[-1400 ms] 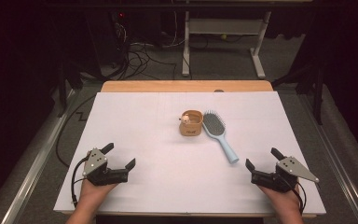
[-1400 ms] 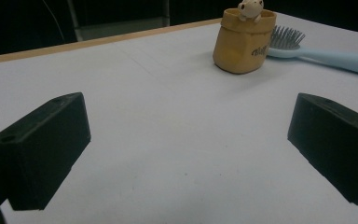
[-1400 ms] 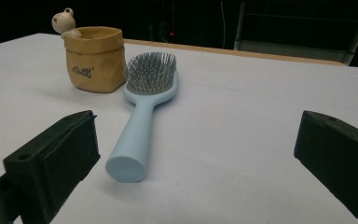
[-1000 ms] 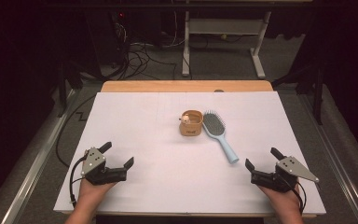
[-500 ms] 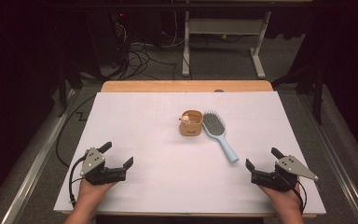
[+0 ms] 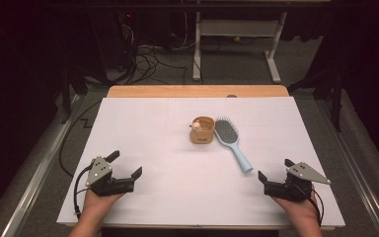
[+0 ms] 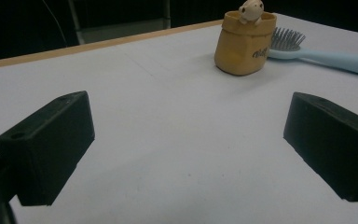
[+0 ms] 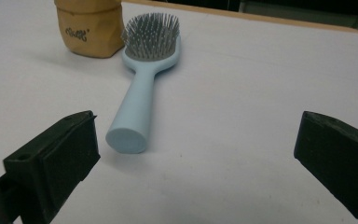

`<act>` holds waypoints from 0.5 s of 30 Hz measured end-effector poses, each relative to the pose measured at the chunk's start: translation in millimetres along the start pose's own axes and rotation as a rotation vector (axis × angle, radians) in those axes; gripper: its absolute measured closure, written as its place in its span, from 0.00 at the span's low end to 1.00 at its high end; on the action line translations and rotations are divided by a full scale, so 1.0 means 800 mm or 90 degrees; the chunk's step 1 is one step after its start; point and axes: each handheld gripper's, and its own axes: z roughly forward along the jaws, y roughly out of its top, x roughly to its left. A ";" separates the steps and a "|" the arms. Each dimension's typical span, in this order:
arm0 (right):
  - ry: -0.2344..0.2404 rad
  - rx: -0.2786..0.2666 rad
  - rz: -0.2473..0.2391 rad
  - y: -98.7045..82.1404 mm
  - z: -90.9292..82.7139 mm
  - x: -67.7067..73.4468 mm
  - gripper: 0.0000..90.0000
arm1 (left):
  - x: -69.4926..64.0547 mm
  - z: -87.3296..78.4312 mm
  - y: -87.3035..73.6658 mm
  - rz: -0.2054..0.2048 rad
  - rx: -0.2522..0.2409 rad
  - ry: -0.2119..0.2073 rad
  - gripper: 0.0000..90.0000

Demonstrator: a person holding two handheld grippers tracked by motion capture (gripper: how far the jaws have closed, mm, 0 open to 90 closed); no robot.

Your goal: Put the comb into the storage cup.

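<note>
Pouch (image 6: 202, 130) contents partly hidden, lettering unreadable — left gripper (image 6: 126, 165) and right gripper (image 6: 274, 169) both spread wide, empty, near edge.

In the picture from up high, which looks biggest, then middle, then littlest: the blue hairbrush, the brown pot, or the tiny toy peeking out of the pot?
1. The blue hairbrush, the longest by far.
2. The brown pot, short and squat beside the brush head.
3. The tiny toy at the pot's rim, just a small pale blob.

One hairbrush (image 6: 231, 141), one tan pouch (image 6: 203, 130), two grippers.
</note>
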 end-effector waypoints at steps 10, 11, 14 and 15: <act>0.012 0.069 0.000 -0.002 0.007 0.002 0.01 | -0.001 0.001 -0.002 0.003 -0.005 0.000 0.03; 0.012 0.069 0.000 -0.002 0.007 0.002 0.01 | -0.001 0.001 -0.002 0.003 -0.005 0.000 0.03; 0.019 0.095 0.001 -0.003 0.009 0.004 0.01 | 0.000 0.001 -0.002 0.003 -0.003 0.000 0.03; 0.019 0.095 0.001 -0.003 0.009 0.004 0.01 | 0.000 0.001 -0.002 0.003 -0.003 0.000 0.03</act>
